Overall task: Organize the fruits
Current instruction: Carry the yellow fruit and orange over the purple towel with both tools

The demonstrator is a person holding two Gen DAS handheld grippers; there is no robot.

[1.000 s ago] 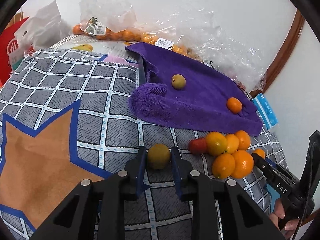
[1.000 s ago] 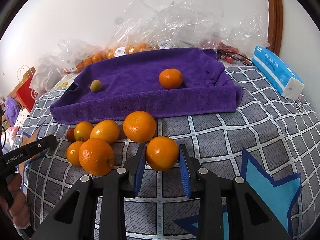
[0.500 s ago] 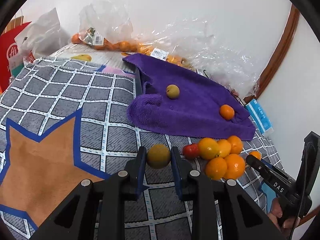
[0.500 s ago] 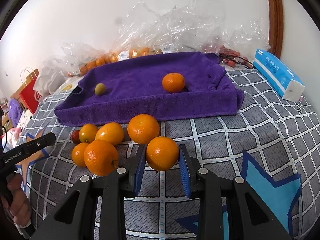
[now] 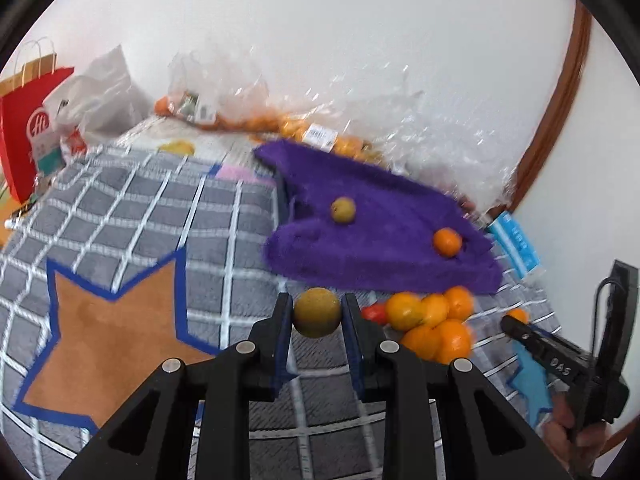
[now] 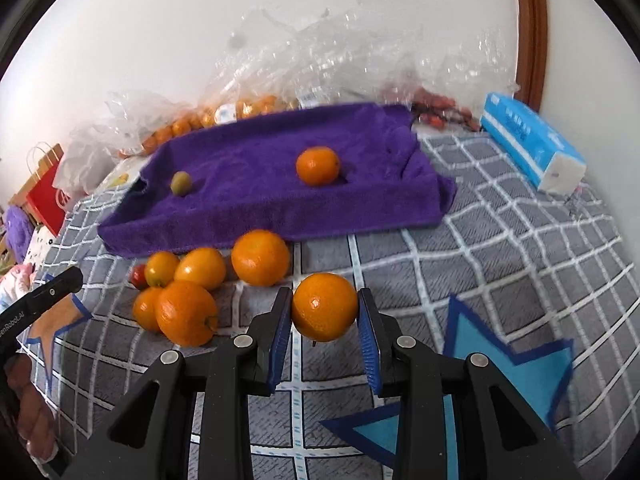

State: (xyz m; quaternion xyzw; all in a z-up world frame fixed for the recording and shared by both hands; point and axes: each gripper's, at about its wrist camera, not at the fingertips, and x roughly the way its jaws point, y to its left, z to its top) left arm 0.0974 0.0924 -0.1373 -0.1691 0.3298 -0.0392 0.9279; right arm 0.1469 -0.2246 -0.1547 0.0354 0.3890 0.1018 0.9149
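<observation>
Near the purple towel (image 6: 280, 196), an orange (image 6: 325, 306) was clamped at its widest girth by the right gripper (image 6: 325, 322); a smooth, firm greenish fruit (image 5: 317, 312), judged light and slippery, was pinched likewise by the left gripper (image 5: 317, 322).

Fuzzy purple cloth towel (image 6: 260, 184), crinkly clear plastic bags (image 6: 320, 52), glossy-skinned orange (image 6: 324, 306), matt blk plastic fingers (image 6: 276, 320).

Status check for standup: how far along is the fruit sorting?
Done: one small green fruit and one orange sit on the purple towel. In hand: left gripper holds a green fruit, right gripper an orange. Left: the pile of oranges beside the towel.
</observation>
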